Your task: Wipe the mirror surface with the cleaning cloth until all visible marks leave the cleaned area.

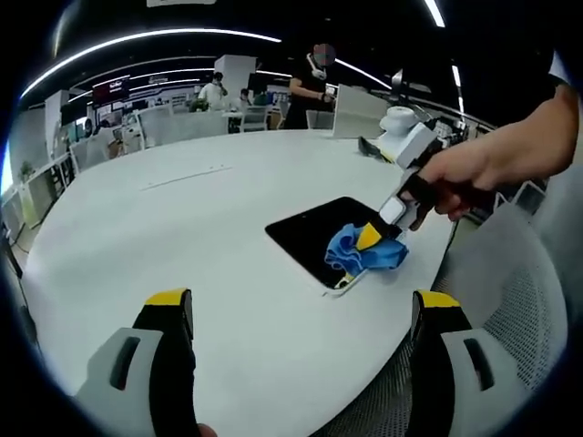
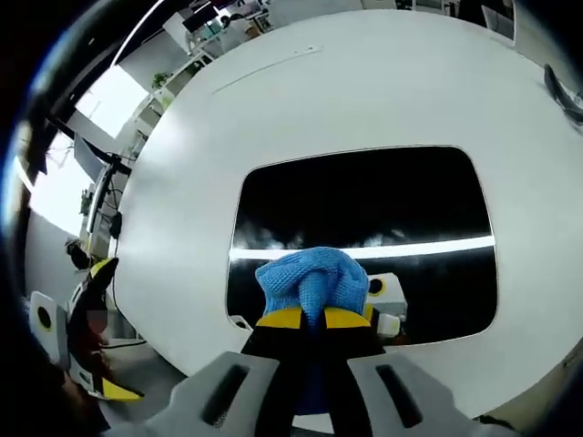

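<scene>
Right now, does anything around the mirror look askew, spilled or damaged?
Nothing stands out. The mirror lies flat on the white table, near its edge, with no crack or spill showing. The right claw is shut on the blue cloth, pressed to the glass. The left claw hovers open, apart from the mirror.

The distant red sign (image 1: 111,88) seems lettered, but unreadable.

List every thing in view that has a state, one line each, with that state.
mirror: flat on the table, dark, reflecting a ceiling light strip.
cleaning cloth: bunched, pinched in the right gripper, pressed on the mirror.
right gripper: shut on the cloth.
left gripper: open, empty, above the white table.
</scene>
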`<state>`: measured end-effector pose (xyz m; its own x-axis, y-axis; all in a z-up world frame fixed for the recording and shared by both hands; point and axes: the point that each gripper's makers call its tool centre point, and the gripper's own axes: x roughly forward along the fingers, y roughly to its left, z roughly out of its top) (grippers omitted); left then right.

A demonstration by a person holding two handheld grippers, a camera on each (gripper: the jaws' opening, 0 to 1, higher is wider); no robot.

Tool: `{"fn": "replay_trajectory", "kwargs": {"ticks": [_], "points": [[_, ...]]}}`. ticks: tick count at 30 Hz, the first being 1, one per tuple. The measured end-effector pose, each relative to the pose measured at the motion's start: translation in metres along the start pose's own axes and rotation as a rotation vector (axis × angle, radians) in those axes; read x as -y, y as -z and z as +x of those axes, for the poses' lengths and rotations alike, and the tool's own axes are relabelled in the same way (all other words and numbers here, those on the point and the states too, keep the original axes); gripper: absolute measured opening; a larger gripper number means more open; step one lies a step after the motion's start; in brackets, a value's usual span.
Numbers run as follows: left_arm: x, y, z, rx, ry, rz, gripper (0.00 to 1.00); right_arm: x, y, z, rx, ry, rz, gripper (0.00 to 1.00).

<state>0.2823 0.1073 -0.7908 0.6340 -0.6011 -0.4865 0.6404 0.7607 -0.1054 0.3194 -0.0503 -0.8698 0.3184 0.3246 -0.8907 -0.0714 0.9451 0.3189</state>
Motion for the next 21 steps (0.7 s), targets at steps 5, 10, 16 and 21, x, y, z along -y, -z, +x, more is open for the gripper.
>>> {"fn": "replay_trajectory", "kwargs": {"ticks": [5,10,16,21], "points": [[0.003,0.003,0.002,-0.018,0.014,-0.001,0.99,-0.006,0.000,0.002,-0.004,-0.012,0.013,0.00],[0.001,0.003,0.000,-0.009,0.004,-0.005,0.99,-0.011,0.000,0.003,-0.003,-0.016,0.003,0.01],[0.003,0.002,0.000,-0.004,0.024,-0.028,0.99,-0.015,0.000,0.004,0.008,-0.001,0.000,0.00],[0.008,0.002,0.001,-0.007,0.040,-0.020,0.99,-0.019,0.000,0.006,0.015,-0.011,0.038,0.01]]}}
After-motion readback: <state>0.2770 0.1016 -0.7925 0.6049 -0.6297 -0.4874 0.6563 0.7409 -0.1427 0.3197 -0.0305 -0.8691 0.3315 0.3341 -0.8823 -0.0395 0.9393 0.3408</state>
